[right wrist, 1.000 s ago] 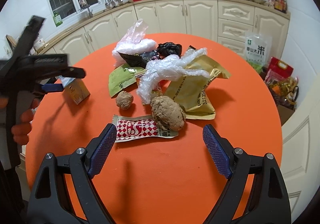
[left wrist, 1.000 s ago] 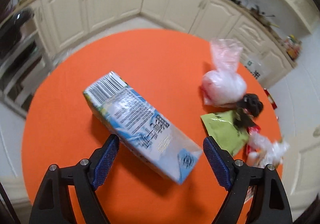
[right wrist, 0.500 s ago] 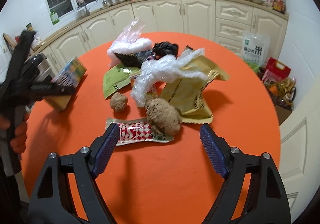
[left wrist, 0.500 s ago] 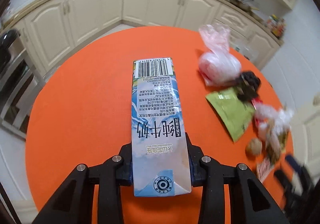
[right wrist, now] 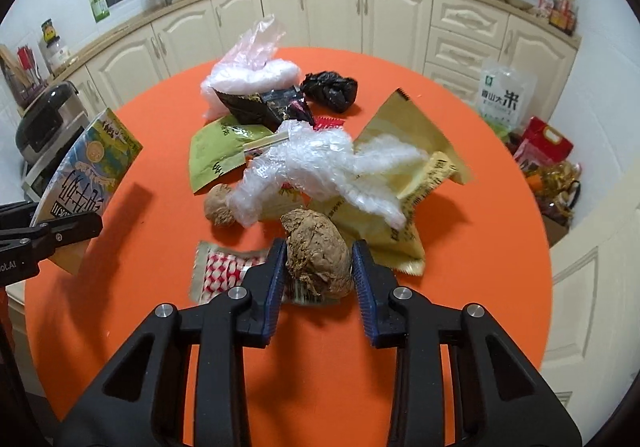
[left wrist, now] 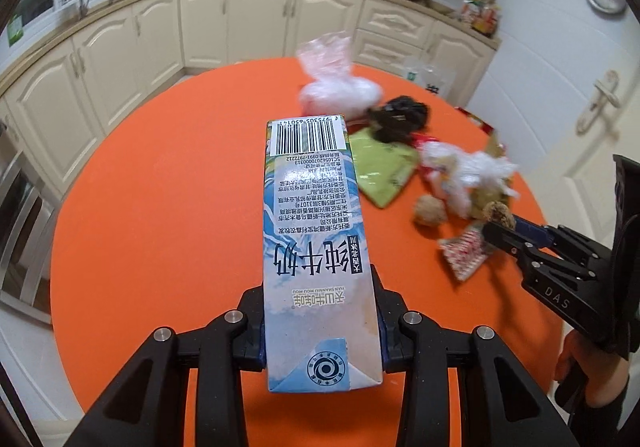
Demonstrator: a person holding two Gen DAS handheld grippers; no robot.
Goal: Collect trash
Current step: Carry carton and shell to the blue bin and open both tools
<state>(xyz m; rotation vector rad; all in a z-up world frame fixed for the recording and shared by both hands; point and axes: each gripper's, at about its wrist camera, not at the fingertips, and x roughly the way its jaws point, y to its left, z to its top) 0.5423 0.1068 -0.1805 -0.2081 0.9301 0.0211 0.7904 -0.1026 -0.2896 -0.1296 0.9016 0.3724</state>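
Note:
My left gripper [left wrist: 320, 311] is shut on a blue-and-white milk carton [left wrist: 312, 231] and holds it above the round orange table [left wrist: 160, 207]; the carton [right wrist: 86, 167] also shows at the left edge of the right wrist view. My right gripper [right wrist: 318, 267] points down at the trash pile, its jaws closing on a large brown crumpled paper ball [right wrist: 316, 251], with both blue pads against its sides. Under the ball lies a red-and-white wrapper [right wrist: 224, 271]. Behind it are bubble wrap [right wrist: 320, 163], a yellow packet [right wrist: 404, 135], a green packet [right wrist: 216, 155] and a smaller brown ball [right wrist: 220, 207].
Farther back on the table lie a knotted pink-white plastic bag [right wrist: 252, 75], a black bag [right wrist: 330, 89] and a dark wrapper [right wrist: 260, 107]. Cream cabinets [right wrist: 332, 19] ring the room. A rice bag [right wrist: 504, 95] and a red bag [right wrist: 544, 143] stand on the floor at the right.
The left gripper closed on the carton, which lay on the table, and lifted it, turning it lengthwise. The right gripper's wide jaws came in around the brown ball.

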